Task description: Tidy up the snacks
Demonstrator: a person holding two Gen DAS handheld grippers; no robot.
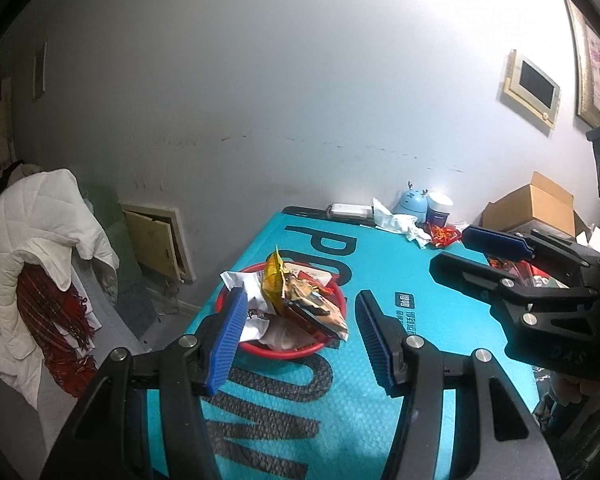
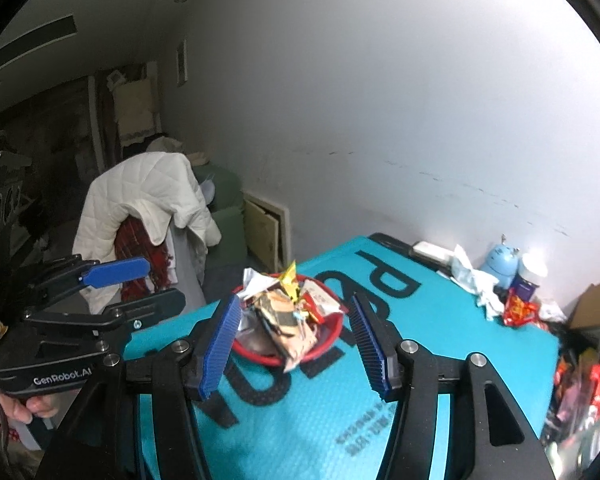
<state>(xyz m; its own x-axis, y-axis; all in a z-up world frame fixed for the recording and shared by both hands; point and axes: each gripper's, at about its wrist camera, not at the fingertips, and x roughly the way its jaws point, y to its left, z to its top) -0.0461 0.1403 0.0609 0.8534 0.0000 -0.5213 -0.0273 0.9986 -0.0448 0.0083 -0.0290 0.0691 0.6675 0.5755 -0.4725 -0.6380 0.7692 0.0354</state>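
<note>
Snack packets heaped in red bowl on teal table. Left hand-held gripper and right hand-held gripper both wide open, empty, near the bowl.

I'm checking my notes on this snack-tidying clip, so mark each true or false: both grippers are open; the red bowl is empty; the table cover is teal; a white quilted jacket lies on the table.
1. Both the left gripper and the right gripper are open: true.
2. The red bowl is empty: false, snack packets fill it.
3. The table cover is teal: true.
4. The white quilted jacket lies on the table: false, it hangs over a chair beside it.
</note>
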